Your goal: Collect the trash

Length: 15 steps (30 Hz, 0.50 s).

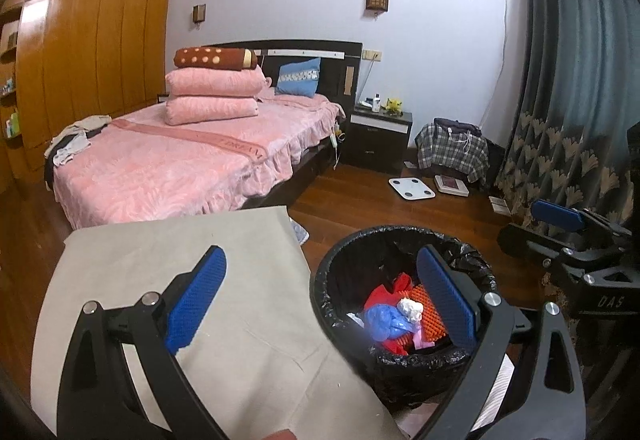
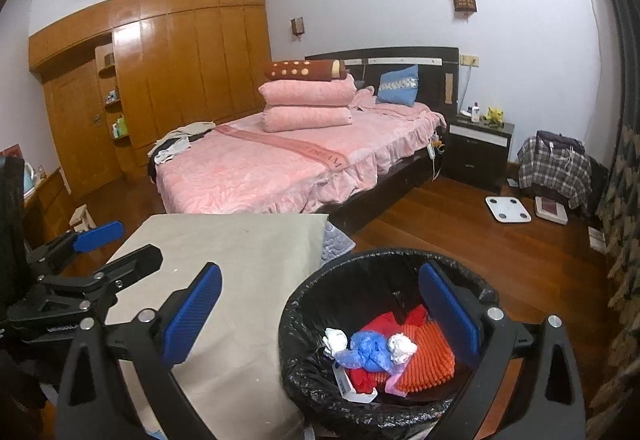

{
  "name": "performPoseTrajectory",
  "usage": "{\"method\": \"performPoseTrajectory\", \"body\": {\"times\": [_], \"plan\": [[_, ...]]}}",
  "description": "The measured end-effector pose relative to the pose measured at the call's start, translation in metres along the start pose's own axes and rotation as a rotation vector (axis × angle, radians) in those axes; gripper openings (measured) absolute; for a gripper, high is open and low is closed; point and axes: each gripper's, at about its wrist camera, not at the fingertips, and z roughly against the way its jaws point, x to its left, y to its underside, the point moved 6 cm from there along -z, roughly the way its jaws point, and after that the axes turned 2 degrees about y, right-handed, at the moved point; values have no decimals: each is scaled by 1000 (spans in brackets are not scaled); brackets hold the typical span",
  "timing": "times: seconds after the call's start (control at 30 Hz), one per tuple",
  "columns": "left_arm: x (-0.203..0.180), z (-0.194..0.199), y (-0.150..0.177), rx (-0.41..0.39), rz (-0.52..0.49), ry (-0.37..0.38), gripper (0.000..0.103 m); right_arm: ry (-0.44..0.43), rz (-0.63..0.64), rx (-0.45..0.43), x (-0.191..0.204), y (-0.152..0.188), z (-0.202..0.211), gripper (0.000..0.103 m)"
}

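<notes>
The bin [image 2: 304,324] stands upright on the floor, touching the right edge of the cloth-covered table [image 2: 240,260], mouth up so trash can drop in. Inside lie the blue bag [image 2: 366,352], white paper balls [image 2: 401,346] and the orange mat [image 2: 424,358], which slants toward the right wall. The left claw [image 1: 322,298] and right claw [image 2: 320,310] hang above, both wide open and holding nothing, so the job looks about done.
</notes>
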Motion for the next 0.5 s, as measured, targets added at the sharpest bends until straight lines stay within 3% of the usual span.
{"method": "performPoseTrajectory", "body": {"times": [0.5], "plan": [[-5,19,-6,-42,-12,-7,94,3,15,-28,2,-1,14,97]]}}
